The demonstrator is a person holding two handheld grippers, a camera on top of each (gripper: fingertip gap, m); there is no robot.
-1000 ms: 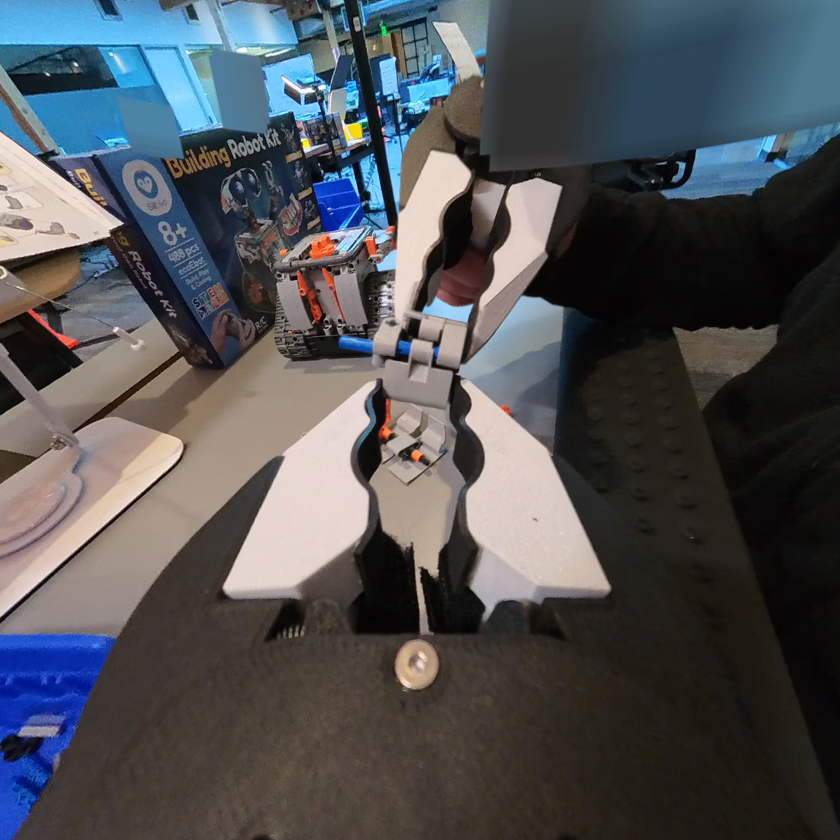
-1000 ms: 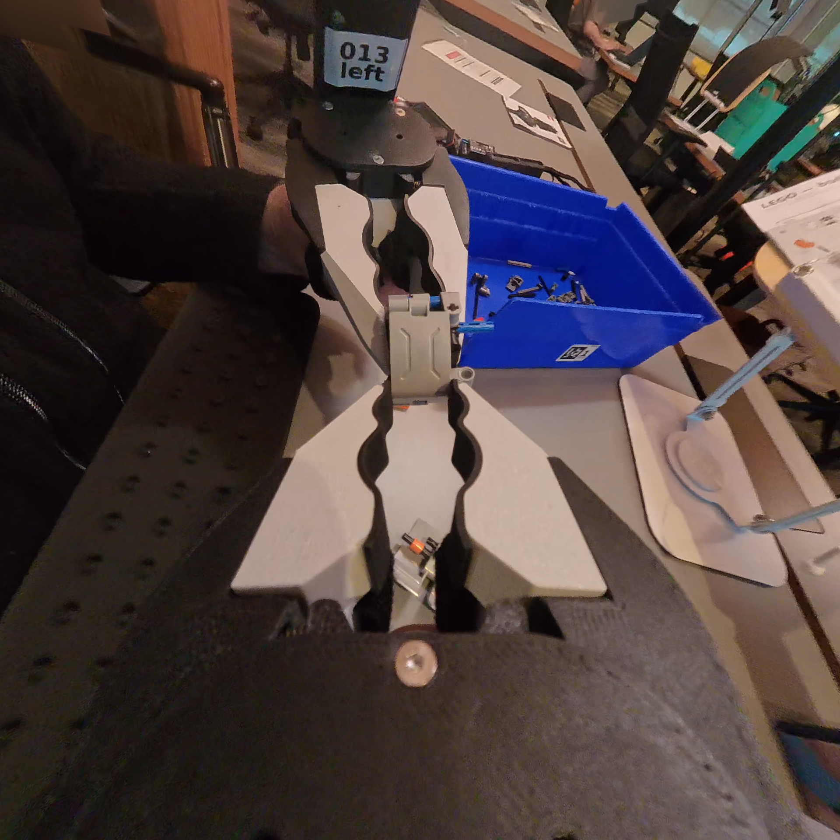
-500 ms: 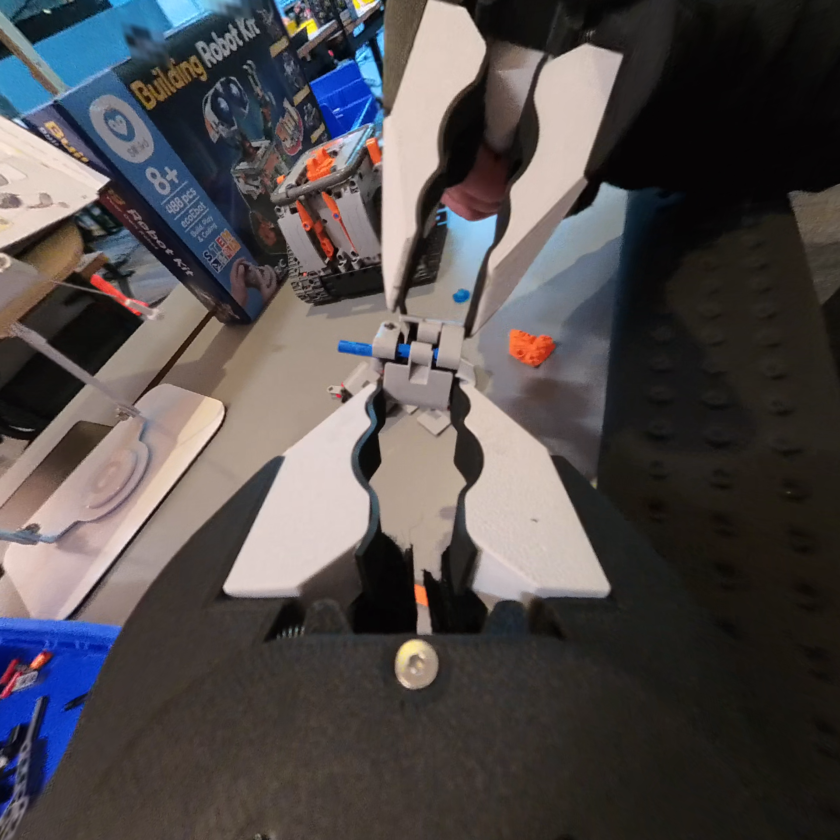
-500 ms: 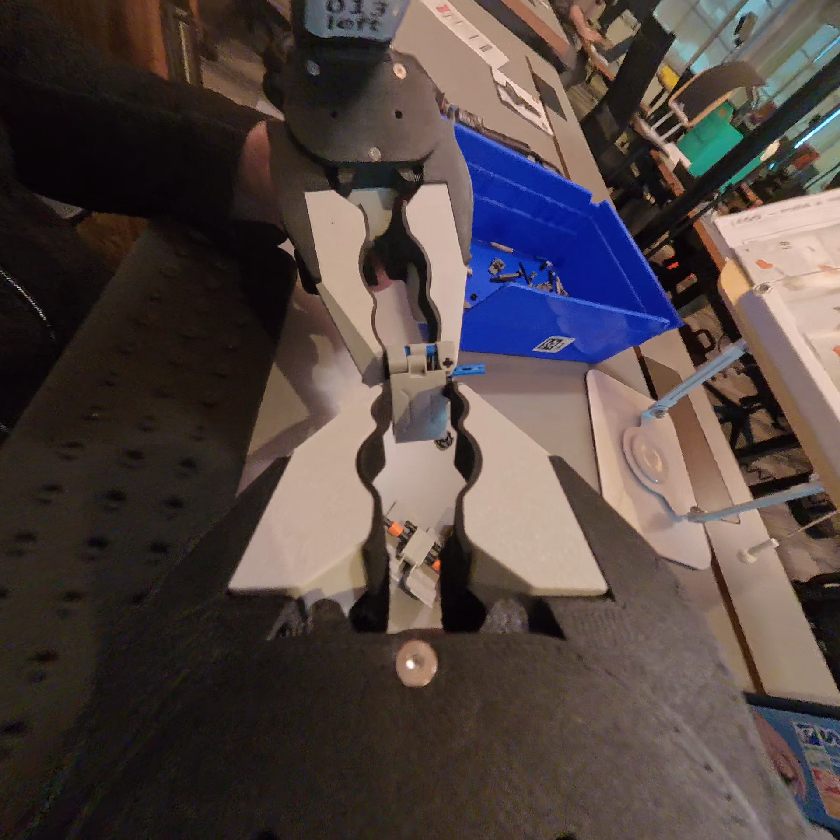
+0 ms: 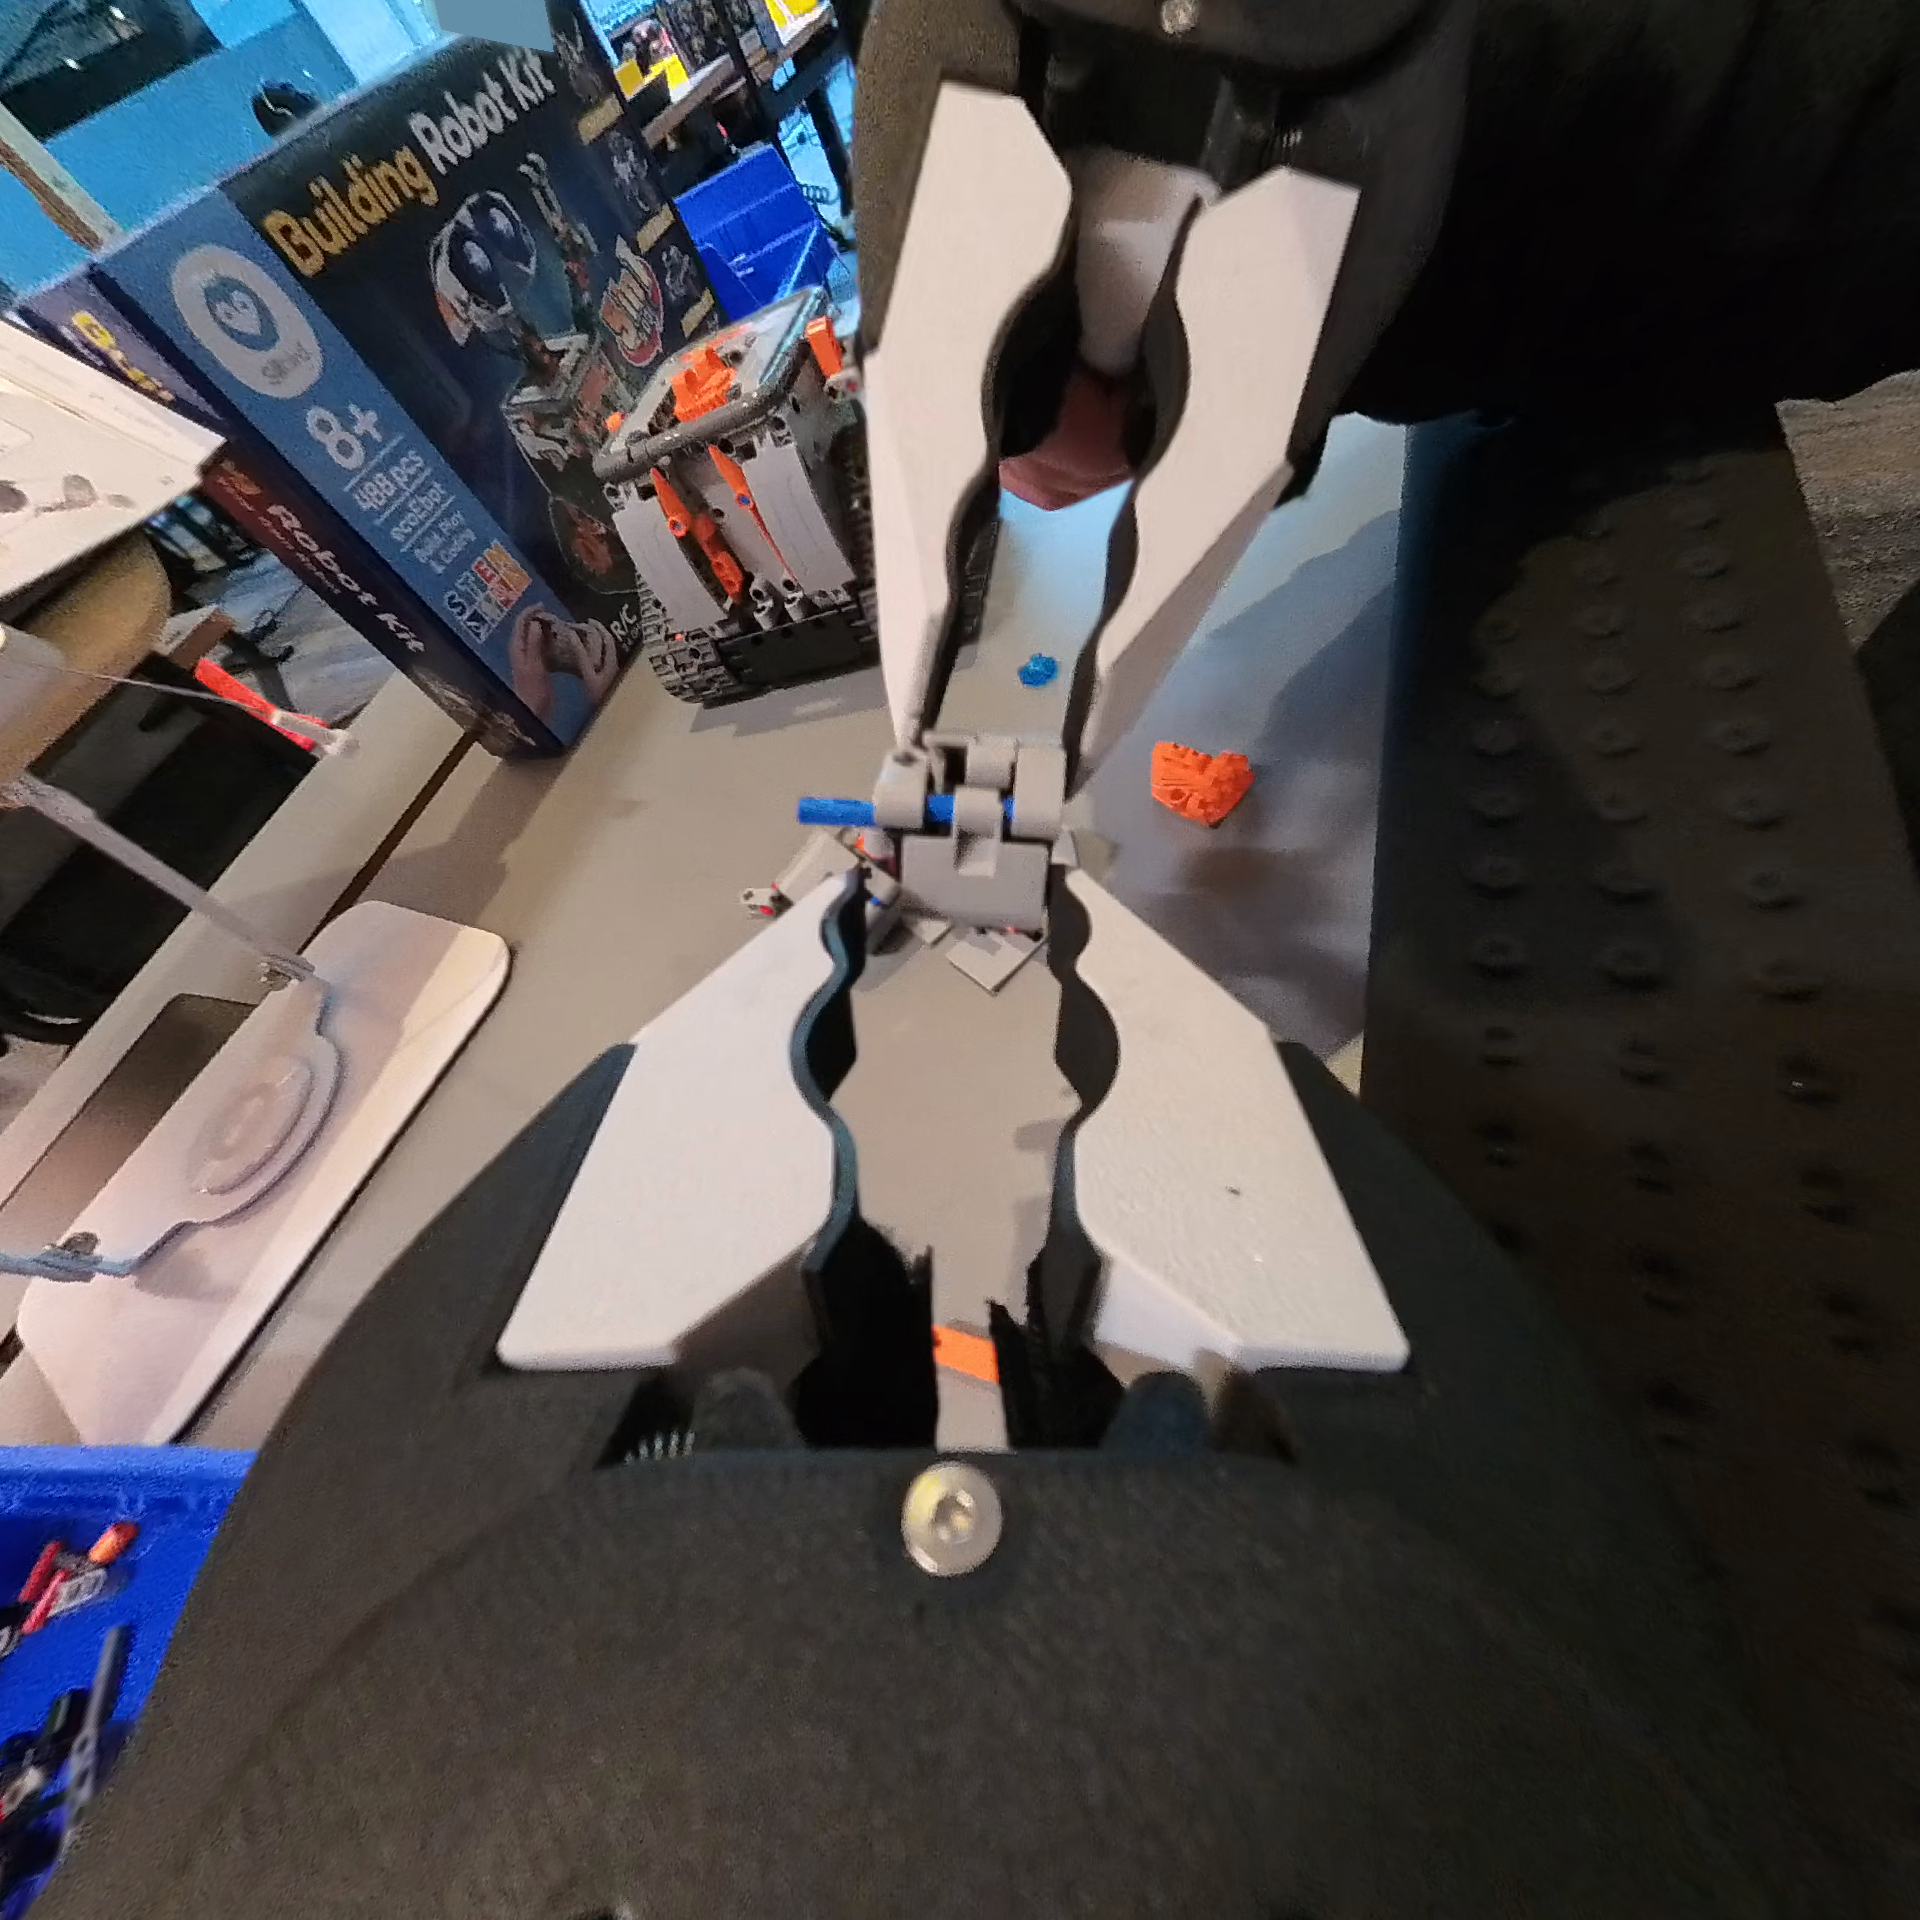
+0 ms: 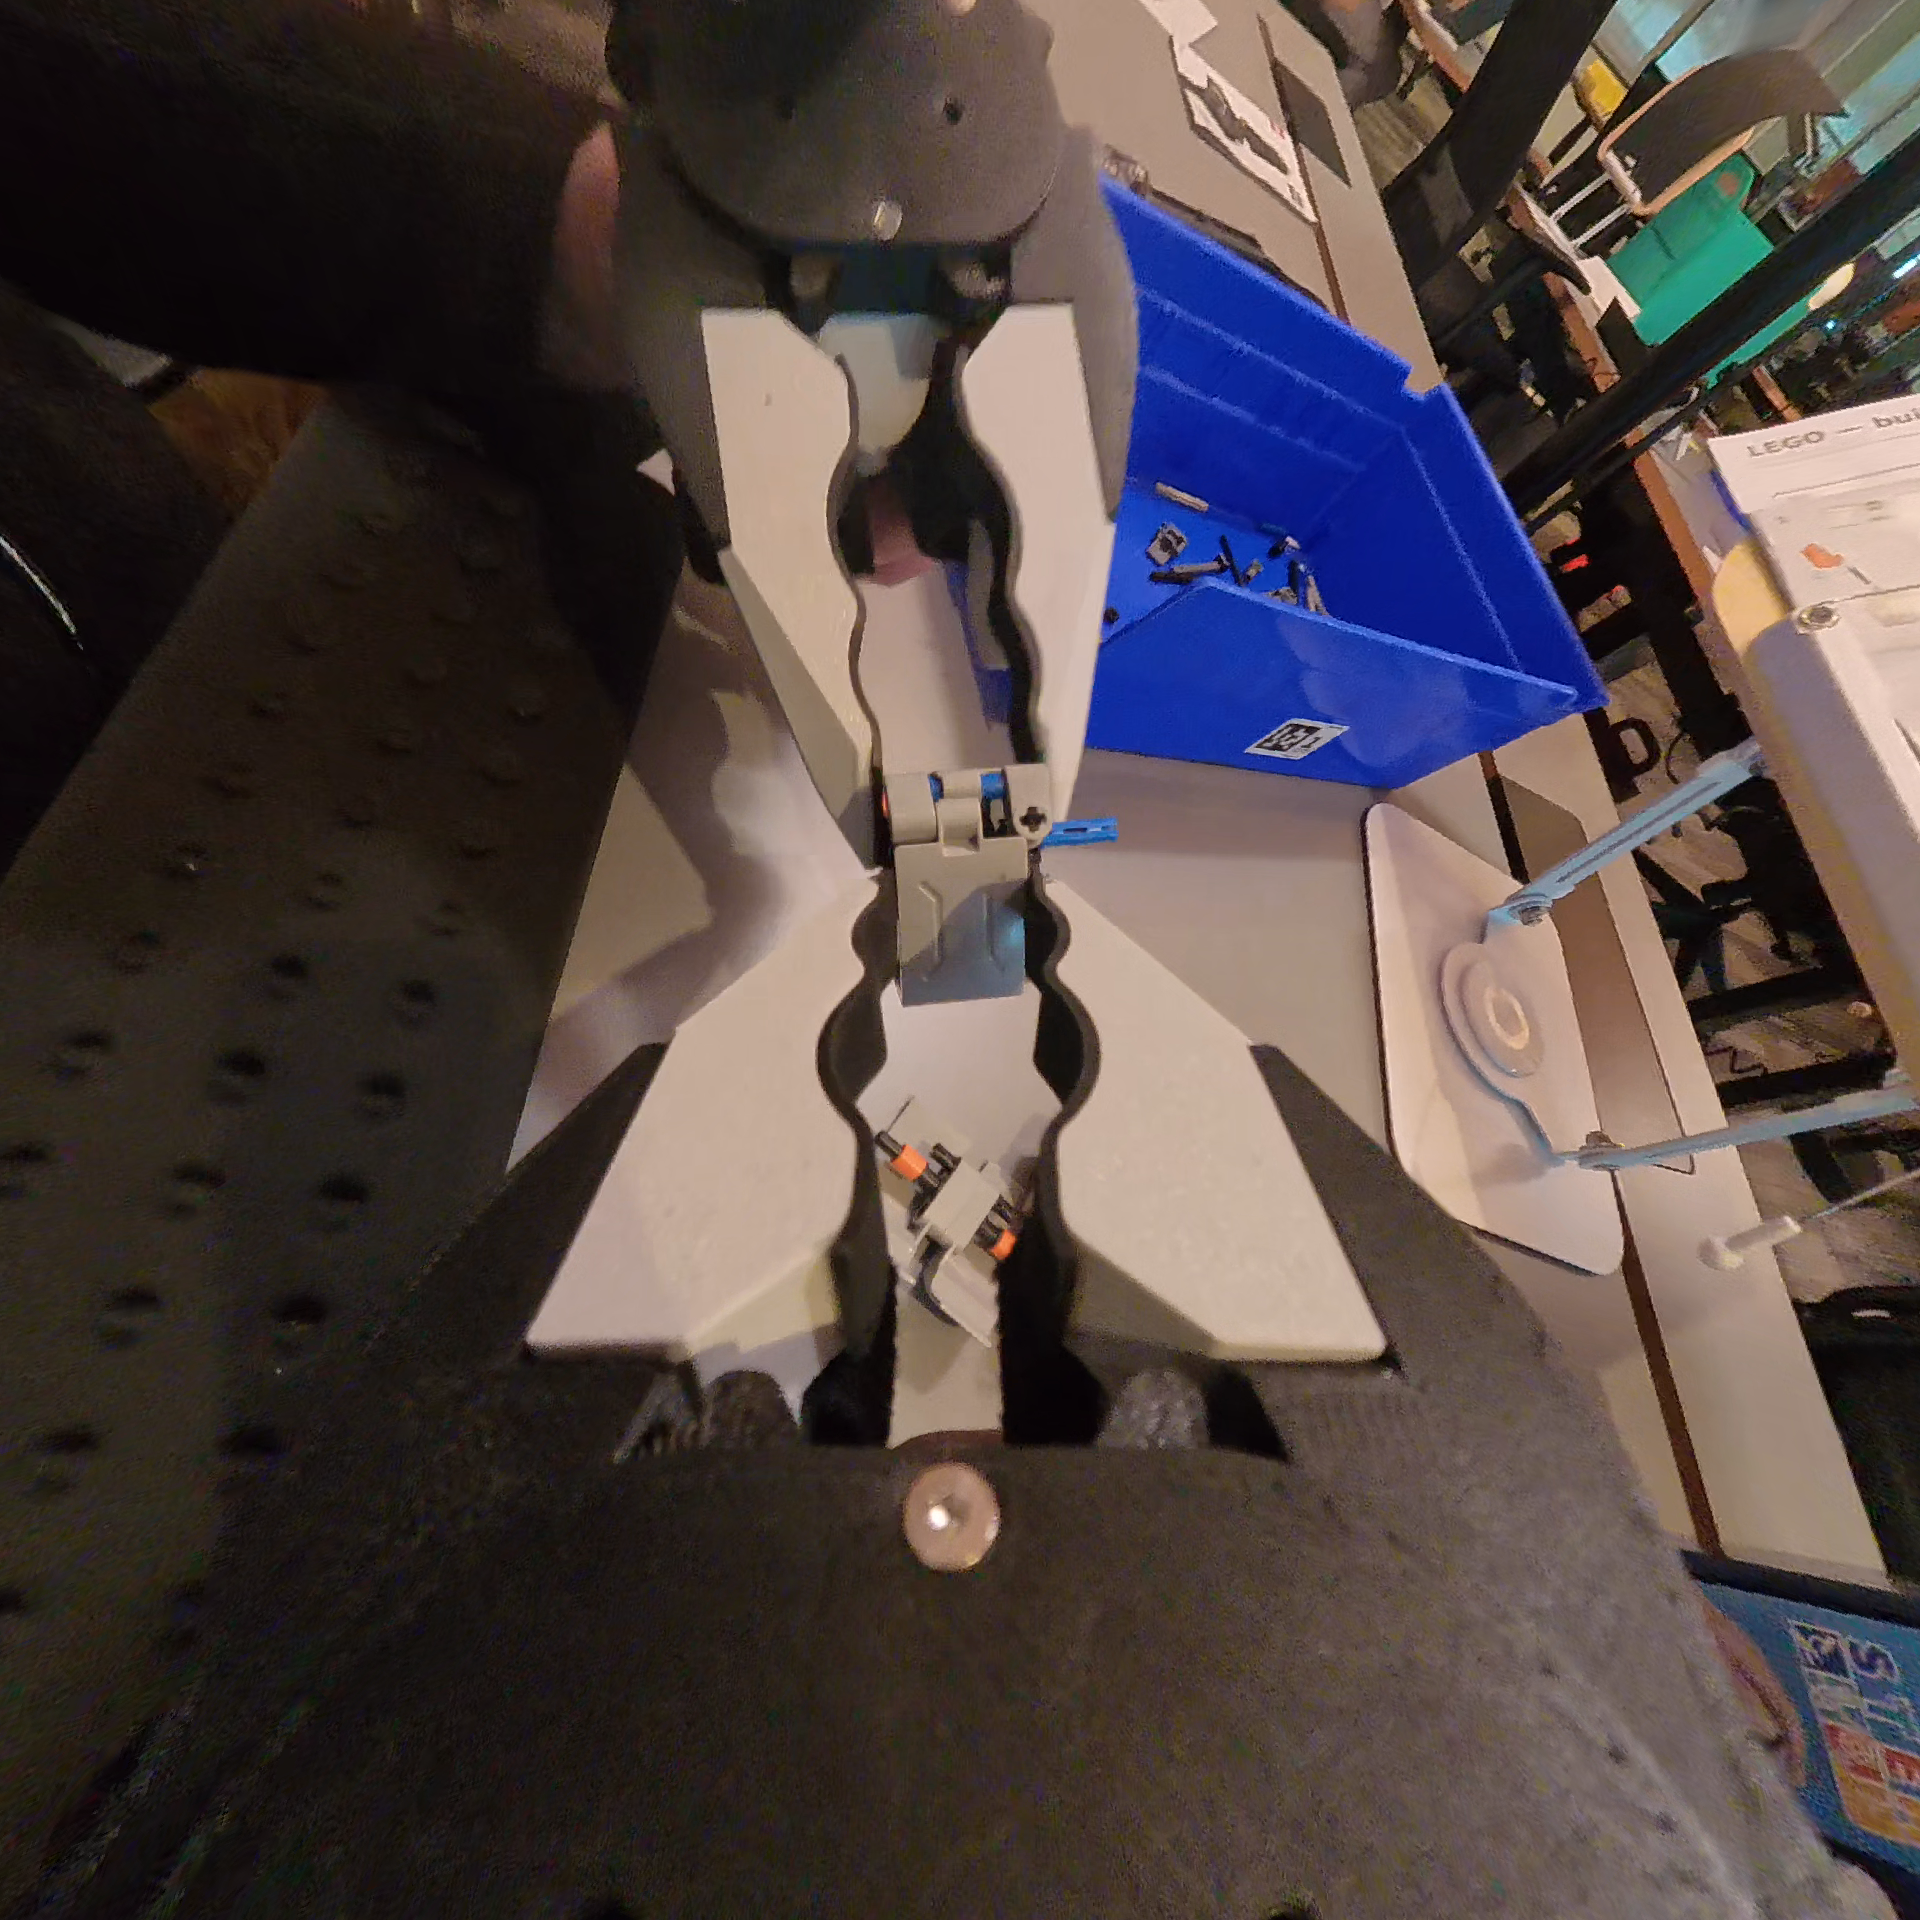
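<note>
My left gripper point(image 5: 961, 894) has its jaws narrowed onto the lower block of a small grey brick assembly point(image 5: 971, 831), which sits just above the grey table point(image 5: 644, 831). A blue axle point(image 5: 831, 811) pokes out of the assembly toward 9 o'clock. My right gripper point(image 5: 992, 743) comes down from 12 o'clock, its fingertips meeting the assembly's top knuckles, jaws narrow. From my right wrist view the same piece point(image 6: 961, 894) sits between my fingers, both tips pressed to its sides, with the left gripper point(image 6: 966, 790) closing on its upper end at 12 o'clock.

A second small grey piece with orange pins point(image 6: 951, 1210) lies on the table beneath my right gripper's jaws. At 2 o'clock in my left view lies an orange part point(image 5: 1200, 781), with a small blue part point(image 5: 1037, 670) near it. At 11 o'clock stands a tracked robot model point(image 5: 743, 520), and beside it a blue kit box point(image 5: 416, 416) bearing printed lettering and pictures. In my right view a blue bin point(image 6: 1340, 582) of loose parts at 1 o'clock carries a small square-code sticker point(image 6: 1294, 740), and a white stand base point(image 6: 1475, 1039) lies at 3 o'clock.
</note>
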